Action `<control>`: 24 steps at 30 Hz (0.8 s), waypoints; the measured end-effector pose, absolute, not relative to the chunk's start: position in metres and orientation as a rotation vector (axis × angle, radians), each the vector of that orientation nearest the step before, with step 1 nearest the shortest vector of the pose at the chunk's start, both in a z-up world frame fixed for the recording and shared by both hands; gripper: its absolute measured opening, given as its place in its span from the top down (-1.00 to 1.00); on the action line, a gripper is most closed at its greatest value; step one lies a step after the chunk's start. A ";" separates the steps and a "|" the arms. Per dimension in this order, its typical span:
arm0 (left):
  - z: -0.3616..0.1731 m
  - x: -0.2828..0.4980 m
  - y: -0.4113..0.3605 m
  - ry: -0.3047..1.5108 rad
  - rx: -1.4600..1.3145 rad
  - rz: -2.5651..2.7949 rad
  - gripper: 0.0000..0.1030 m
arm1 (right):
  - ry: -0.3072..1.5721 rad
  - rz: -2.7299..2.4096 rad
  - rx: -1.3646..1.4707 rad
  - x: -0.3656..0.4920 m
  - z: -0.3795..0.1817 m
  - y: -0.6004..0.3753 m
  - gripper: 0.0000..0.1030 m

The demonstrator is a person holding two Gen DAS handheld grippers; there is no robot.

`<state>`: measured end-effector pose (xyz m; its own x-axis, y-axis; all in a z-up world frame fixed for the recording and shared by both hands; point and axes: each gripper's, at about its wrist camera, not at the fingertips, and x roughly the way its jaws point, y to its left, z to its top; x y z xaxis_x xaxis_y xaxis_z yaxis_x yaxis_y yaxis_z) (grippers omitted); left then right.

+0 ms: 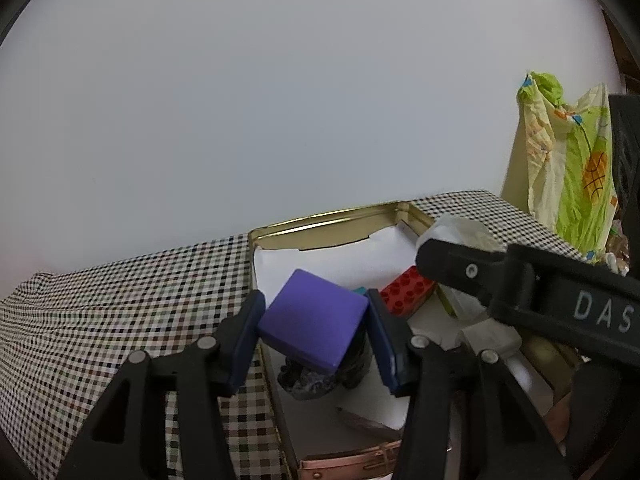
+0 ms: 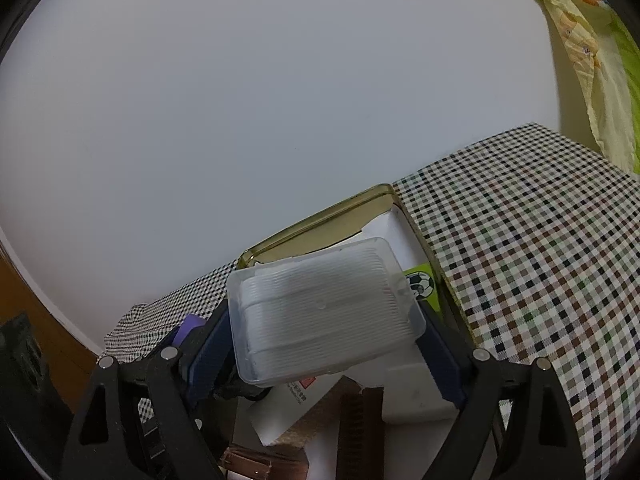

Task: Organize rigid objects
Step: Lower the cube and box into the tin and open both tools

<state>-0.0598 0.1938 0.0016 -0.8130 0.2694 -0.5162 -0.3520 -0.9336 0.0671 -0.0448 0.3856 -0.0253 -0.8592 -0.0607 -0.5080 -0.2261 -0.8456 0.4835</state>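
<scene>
My left gripper [image 1: 314, 330] is shut on a purple square box [image 1: 312, 318] and holds it above the gold tin [image 1: 320, 220]. The tin is lined with white paper and holds a red studded brick [image 1: 406, 290], a dark lumpy object [image 1: 308, 382] and a copper clip [image 1: 348, 460]. My right gripper [image 2: 326, 332] is shut on a clear plastic box of white sticks [image 2: 324, 312], tilted, above the same tin [image 2: 316, 220]. The right gripper's black arm [image 1: 540, 296] crosses the left wrist view. A green card with a football [image 2: 422, 286] lies in the tin.
The tin sits on a checked tablecloth [image 1: 120, 320], which also shows in the right wrist view [image 2: 540, 260]. A plain white wall stands behind. A green and yellow printed cloth [image 1: 568, 168] hangs at the right. A white box with print [image 2: 292, 404] and a brown comb-like piece [image 2: 356, 428] lie in the tin.
</scene>
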 end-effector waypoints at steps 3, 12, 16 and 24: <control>0.001 -0.061 0.195 0.251 -0.761 2.713 -0.33 | 0.871 2.812 -0.815 -0.047 -0.028 0.388 -0.74; 0.004 -0.057 0.185 0.211 -0.753 2.710 -0.99 | 0.947 2.825 -0.798 -0.052 -0.034 0.394 -0.80; 0.002 -0.058 0.183 0.184 -0.764 2.701 -0.99 | 0.986 2.845 -0.767 -0.052 -0.035 0.396 -0.86; 0.007 -0.048 0.161 0.151 -0.649 2.802 -0.99 | 0.938 2.728 -0.393 -0.012 -0.017 0.411 -0.86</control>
<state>-0.0483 0.1612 0.0073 -0.8663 0.2281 -0.4444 -0.2746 -0.9606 0.0422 -0.0119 0.4109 -0.0171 -0.9376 0.1280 -0.3234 -0.2997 -0.7689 0.5647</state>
